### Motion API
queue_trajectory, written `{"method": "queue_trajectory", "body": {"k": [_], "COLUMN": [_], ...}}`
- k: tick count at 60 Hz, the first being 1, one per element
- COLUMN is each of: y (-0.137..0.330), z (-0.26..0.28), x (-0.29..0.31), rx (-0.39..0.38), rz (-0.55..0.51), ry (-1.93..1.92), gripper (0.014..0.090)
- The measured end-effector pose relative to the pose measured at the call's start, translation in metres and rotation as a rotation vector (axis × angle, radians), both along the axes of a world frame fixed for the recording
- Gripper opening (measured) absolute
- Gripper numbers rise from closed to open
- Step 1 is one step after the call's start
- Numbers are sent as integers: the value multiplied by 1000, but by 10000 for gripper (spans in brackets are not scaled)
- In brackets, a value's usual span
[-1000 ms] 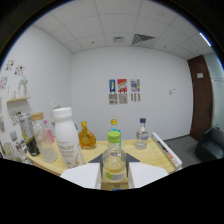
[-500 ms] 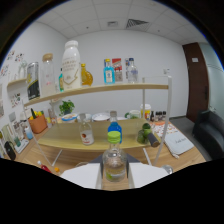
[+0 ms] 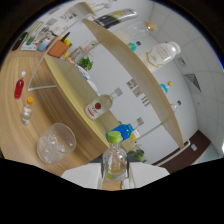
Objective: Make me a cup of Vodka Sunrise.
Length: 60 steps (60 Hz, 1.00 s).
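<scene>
Both fingers (image 3: 80, 176) clamp the green-capped bottle (image 3: 115, 161), its base hidden; the view has now rolled, the ice-filled glass (image 3: 56, 143) appearing beside the bottle.

The gripper (image 3: 116, 175) is rolled hard to one side, so the room ahead of it appears steeply tilted. Its two pale fingers (image 3: 82, 176) are closed from either side on a small green-capped bottle (image 3: 115, 161) and press against it.
</scene>
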State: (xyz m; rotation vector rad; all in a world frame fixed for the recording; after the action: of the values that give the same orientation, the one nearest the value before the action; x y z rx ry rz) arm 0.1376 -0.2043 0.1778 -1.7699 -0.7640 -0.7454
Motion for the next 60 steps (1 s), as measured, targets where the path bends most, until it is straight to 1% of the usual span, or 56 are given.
{"method": "queue_trajectory", "body": {"k": [11,24,38,44,46,52,57,60], "y": [4,12,15,14,14,11,8,6], "z": [10,24,11,9,12,25,43,58], "x": [-11,-22,-31,-32,-33,-37,-40,-45], "rx": [20,51,-5,-22,-17,20,57,92], "rz": [130,216,289,291,288,272,239,224], "ry": [-448,-877,-1112,-1096,-1069,-935,-709,-564], "gripper": [353,350,351,354,351,353,354,351]}}
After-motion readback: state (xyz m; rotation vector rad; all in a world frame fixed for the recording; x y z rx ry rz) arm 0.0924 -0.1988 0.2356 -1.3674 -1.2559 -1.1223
